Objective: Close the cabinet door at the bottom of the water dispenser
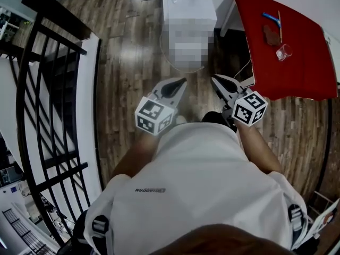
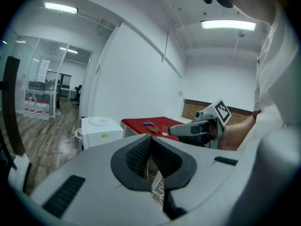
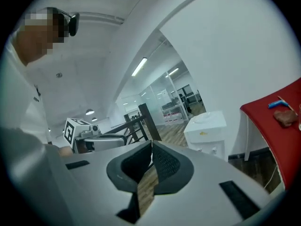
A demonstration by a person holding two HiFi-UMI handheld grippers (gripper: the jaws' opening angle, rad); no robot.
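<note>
The left tongs (image 1: 175, 85) and right tongs (image 1: 220, 82) are clenched empty, held side by side facing the boxy white plastic water dispenser (image 1: 188, 4).

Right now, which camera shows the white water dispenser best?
The right gripper view: the water dispenser stands in the open there, with its top and two sides showing. The left gripper view shows only its upper part. The head view looks down on its top, and a blur patch covers the front.
</note>
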